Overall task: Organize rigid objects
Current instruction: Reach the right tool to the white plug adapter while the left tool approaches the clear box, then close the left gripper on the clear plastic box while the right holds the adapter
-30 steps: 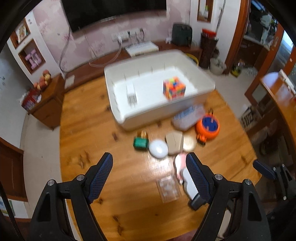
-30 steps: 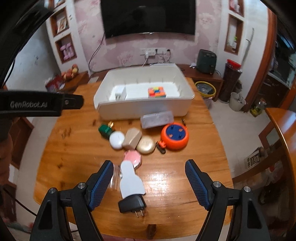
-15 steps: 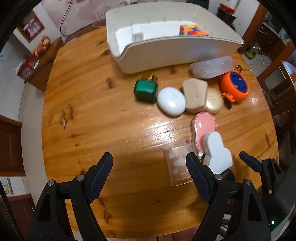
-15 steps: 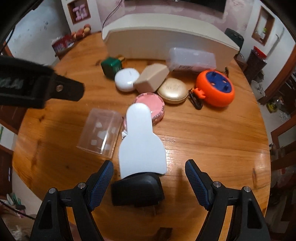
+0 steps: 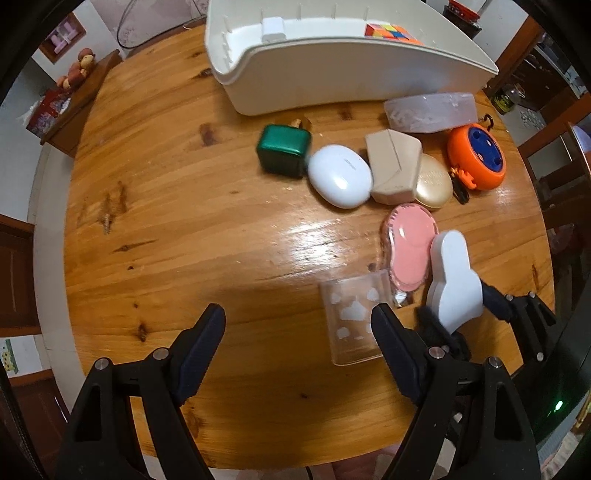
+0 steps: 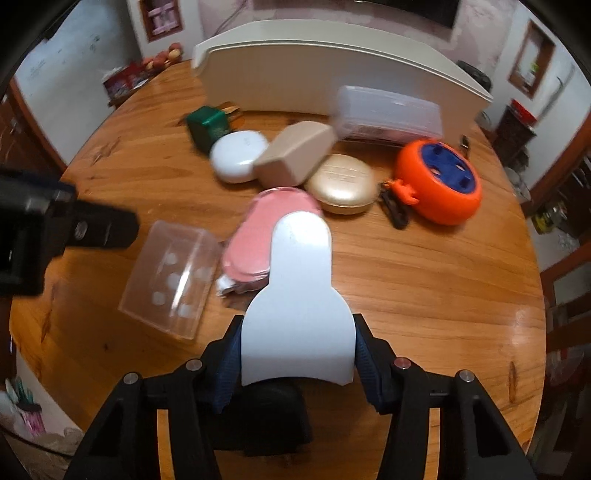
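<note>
My right gripper (image 6: 295, 354) is shut on a white bell-shaped piece (image 6: 299, 295) with a black plug block beneath it, at the table's near edge; the piece also shows in the left wrist view (image 5: 456, 282). My left gripper (image 5: 299, 347) is open and empty, with a clear plastic box (image 5: 351, 317) just inside its right finger. Loose objects lie ahead: a pink compact (image 6: 266, 236), gold case (image 6: 341, 184), beige box (image 6: 295, 153), white oval case (image 6: 238, 155), green cube (image 6: 208, 125) and orange reel (image 6: 439, 181).
A large white bin (image 5: 351, 70) stands at the back of the round wooden table (image 5: 184, 221); it holds a colour cube (image 5: 391, 31) and a white block (image 5: 272, 27). A clear lidded box (image 6: 388, 114) leans by the bin. The table edge is close below both grippers.
Both grippers have dropped lower and moved closer to the table. My right gripper's jaws have closed from wide open onto the white bell-shaped piece.
</note>
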Available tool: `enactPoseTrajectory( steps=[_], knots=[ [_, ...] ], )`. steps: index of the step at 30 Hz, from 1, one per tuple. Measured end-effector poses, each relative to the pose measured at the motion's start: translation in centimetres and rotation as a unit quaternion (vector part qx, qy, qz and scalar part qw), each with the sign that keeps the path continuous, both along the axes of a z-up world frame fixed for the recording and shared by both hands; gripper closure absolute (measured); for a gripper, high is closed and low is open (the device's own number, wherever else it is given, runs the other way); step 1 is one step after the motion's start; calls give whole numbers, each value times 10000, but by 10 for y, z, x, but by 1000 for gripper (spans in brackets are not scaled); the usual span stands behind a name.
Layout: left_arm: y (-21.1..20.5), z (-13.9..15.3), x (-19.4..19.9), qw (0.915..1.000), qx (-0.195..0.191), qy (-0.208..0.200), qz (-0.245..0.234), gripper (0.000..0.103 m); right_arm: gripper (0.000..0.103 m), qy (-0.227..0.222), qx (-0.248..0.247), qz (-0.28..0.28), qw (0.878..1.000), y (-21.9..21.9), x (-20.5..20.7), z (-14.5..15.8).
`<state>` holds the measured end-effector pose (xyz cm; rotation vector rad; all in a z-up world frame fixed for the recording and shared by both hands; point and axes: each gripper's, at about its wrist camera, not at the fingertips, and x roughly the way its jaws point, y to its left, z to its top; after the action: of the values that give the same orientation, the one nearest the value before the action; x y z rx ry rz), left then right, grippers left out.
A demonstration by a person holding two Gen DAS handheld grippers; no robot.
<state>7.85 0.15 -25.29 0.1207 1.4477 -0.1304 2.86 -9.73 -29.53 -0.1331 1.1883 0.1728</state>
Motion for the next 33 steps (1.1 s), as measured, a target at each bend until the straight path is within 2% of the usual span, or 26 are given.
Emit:
enactPoseTrajectory(
  steps=[9,17,21,23,25,27,33],
  knots=[
    [-27,-22,-4,9989,-58,416,-189,19,47,23,6,-522,9986,-29,12,-2],
    [-38,-47,-4,9969,-56,785,-43,21,47,71,38,-602,9982,-33,13,-2],
    [-25,-54,-3,9956,-255,895,55,31,48,78,40,-582,9983,-35,13,-2],
    [-26,-54,-3,9960,-229,867,33,37,48,88,43,-572,9983,-34,12,-2],
    [-28,-55,-1,9965,-108,820,-119,49,48,100,41,-564,9983,-36,12,-2],
    [-31,-56,-3,9967,-35,766,-271,49,48,115,42,-563,9983,-36,13,-2],
    [-20,-51,-1,9972,-43,675,-325,50,48,103,-6,-495,9987,-34,13,2]
  ],
)
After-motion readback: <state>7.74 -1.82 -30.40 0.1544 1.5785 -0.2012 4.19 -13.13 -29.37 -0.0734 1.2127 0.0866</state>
